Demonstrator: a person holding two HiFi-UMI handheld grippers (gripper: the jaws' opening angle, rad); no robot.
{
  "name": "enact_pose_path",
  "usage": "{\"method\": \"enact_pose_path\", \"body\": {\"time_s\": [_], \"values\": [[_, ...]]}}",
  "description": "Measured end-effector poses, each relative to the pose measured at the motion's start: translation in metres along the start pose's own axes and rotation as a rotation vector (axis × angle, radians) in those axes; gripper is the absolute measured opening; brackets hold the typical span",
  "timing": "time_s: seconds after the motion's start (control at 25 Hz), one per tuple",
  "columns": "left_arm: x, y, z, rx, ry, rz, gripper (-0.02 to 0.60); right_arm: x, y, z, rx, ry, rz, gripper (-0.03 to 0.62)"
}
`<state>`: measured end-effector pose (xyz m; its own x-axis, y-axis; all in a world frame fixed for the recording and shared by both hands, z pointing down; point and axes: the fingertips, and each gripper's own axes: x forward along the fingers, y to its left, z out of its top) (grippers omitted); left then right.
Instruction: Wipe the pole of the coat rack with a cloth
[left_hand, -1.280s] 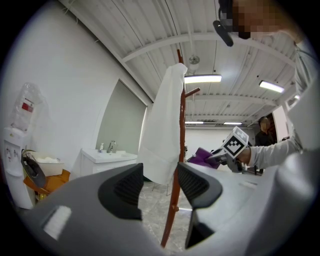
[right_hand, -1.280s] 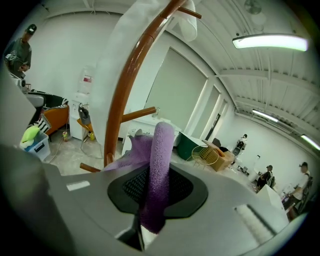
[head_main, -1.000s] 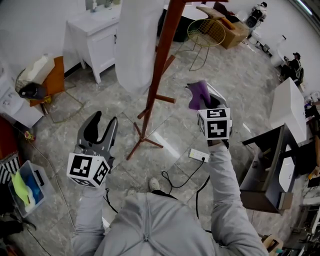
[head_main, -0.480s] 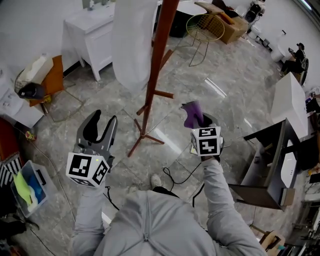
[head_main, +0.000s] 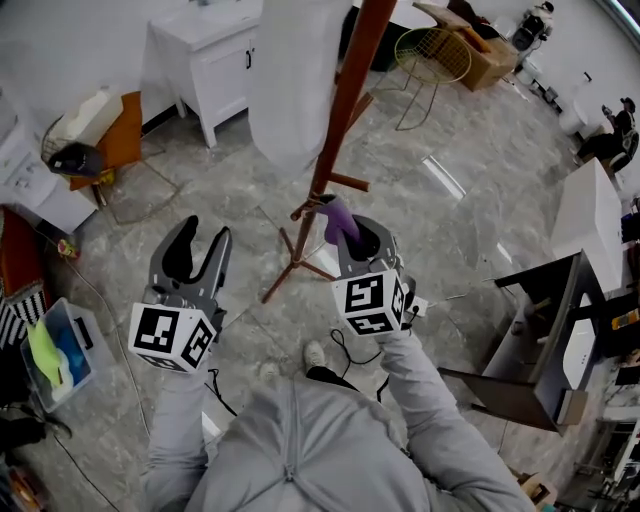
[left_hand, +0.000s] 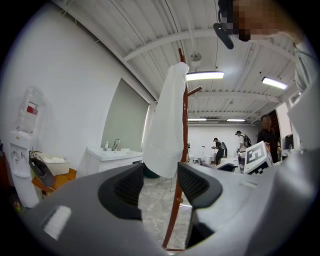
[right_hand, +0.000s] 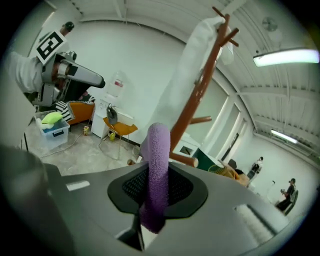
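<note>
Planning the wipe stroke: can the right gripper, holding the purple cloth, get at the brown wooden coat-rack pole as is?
Probably yes. The right gripper, shut on the purple cloth, sits beside the bare lower stretch of the brown wooden pole, nothing between. The white garment hangs higher up.

Head cam looks steeply down past the person's chest at the floor (head_main: 470, 200), left claw (head_main: 203, 232) and right claw (head_main: 357, 235) both in frame. Each claw cam peers along its own jaws, tilted up toward the ceiling (left_hand: 150, 35). All three share the coat rack pole (head_main: 343, 110); right one's nearest it.
</note>
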<state>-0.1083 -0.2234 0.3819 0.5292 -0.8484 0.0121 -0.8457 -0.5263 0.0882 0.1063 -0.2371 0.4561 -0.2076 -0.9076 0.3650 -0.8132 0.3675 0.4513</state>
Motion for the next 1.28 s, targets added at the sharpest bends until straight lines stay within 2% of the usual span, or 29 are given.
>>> {"method": "enact_pose_path", "body": {"time_s": [0.2, 0.32, 0.48, 0.56, 0.76, 1.04, 1.12, 1.28], "values": [[-0.012, 0.012, 0.000, -0.008, 0.001, 0.041, 0.230, 0.020, 0.015, 0.060, -0.238, -0.148, -0.011, 0.054], [-0.019, 0.021, -0.001, -0.014, 0.001, 0.067, 0.230, 0.024, 0.020, 0.090, -0.423, -0.213, -0.082, 0.054], [-0.025, 0.031, -0.006, -0.024, 0.008, 0.090, 0.230, 0.038, 0.025, 0.099, -0.667, -0.213, -0.189, 0.054], [-0.027, 0.032, -0.009, -0.029, 0.012, 0.097, 0.230, 0.054, 0.025, 0.086, -0.726, -0.163, -0.197, 0.054], [-0.029, 0.036, -0.016, -0.042, 0.023, 0.107, 0.230, 0.086, 0.026, 0.041, -0.724, -0.024, -0.132, 0.054], [-0.026, 0.032, -0.024, -0.052, 0.034, 0.107, 0.230, 0.103, 0.031, 0.011, -0.652, 0.040, -0.067, 0.054], [-0.025, 0.032, -0.025, -0.053, 0.036, 0.107, 0.230, 0.106, 0.033, 0.008, -0.610, 0.045, -0.038, 0.054], [-0.025, 0.033, -0.029, -0.063, 0.039, 0.107, 0.230, 0.103, 0.049, 0.001, -0.489, 0.058, 0.091, 0.054]]}}
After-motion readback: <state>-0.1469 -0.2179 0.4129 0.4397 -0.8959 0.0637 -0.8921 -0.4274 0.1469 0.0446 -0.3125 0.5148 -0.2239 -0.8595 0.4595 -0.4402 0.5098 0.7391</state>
